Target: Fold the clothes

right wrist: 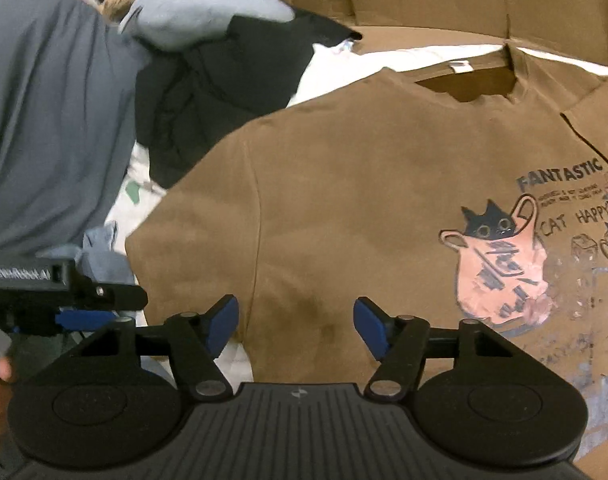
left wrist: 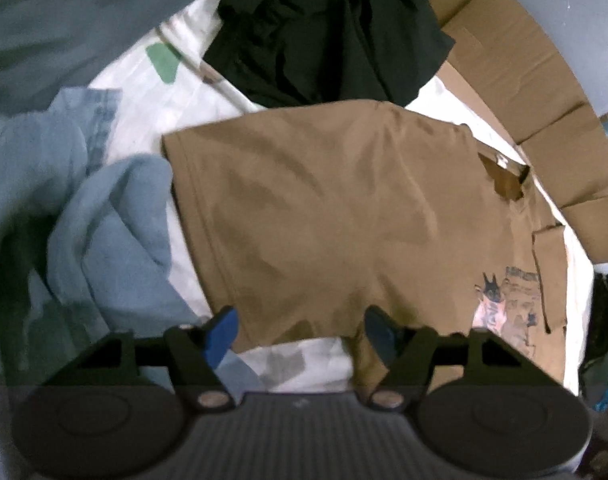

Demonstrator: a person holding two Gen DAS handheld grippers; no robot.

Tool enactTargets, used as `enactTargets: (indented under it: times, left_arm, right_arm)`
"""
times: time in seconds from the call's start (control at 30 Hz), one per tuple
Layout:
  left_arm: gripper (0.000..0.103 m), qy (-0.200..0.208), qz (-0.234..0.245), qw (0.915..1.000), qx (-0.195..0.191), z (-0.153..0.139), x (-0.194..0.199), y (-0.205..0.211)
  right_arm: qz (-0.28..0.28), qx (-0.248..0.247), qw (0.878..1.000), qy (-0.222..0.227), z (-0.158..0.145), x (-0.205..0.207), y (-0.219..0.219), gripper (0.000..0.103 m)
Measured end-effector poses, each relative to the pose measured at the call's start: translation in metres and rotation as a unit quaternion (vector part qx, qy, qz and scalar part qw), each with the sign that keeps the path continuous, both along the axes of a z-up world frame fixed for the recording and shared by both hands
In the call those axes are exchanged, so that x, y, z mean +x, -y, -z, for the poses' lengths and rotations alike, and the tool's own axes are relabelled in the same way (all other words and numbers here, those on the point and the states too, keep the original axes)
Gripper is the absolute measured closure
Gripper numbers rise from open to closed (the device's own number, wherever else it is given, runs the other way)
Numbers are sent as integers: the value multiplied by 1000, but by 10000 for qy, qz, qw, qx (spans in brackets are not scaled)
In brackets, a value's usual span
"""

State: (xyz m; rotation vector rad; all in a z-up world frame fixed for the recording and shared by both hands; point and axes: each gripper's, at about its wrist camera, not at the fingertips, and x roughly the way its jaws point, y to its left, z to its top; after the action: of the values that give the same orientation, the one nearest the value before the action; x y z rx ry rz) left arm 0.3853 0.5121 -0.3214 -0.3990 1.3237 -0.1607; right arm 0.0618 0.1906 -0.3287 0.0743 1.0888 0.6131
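The left gripper [left wrist: 299, 330] and right gripper [right wrist: 295, 326] both hang released, jaws apart, over the near sleeve of the brown T-shirt [right wrist: 364, 200], probably lined up to pinch and fold it inward. The shirt lies flat on a white sheet [left wrist: 207, 92]. Beyond it sits a black garment [left wrist: 324, 32]. Only the right view shows the cat print [right wrist: 500, 264]; only the left shows the blue towel [left wrist: 115, 232].

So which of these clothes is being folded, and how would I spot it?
Look at the white sheet in front of the cardboard. The brown T-shirt lies spread flat there, beside crumpled black and blue garments. Only it carries a cat print.
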Motion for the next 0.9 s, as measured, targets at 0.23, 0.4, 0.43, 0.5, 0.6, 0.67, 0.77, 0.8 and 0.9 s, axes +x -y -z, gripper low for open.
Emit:
enactTargets:
  times: [0.23,0.4,0.43,0.5,0.6,0.67,0.77,0.8,0.9]
  left_arm:
    - [54,352,-235,9990,169,10,-17,0]
    - [54,531,-331,9980,130,13,-24,0]
    - [54,511,-407,9978,104,16,-25,0]
    - [51,427,-537,9976,62,25,-27,-2]
    - [46,276,-654,9974,154,39,-29,-3]
    - [47,201,-695,9970,280,47,-31,-3]
    - [47,196,-634,9970,388,54,-32,-1]
    - [47,212,-617,9971,399,56,-31,-1]
    - [47,284,-673,9967,345,59,-33,-3]
  right_arm:
    - [53,-50,9999,153,22,-25,-4,50]
    - [187,68,9998,-12,37,-40,-4,55]
    - [167,94,9998,-17,37,-43,-3,55]
    - [67,146,9999,11,37,-47,-4,55]
    - [82,208,9997,9,38,-44,-7,55]
    - [111,224,9997,16,39,-42,-7,55]
    - [179,223,9996,-47,44,-39,-8,55]
    - [213,251,9994,-105,46,-38,-8,55]
    - [279,302,9990,-190,50,-36,-7,55]
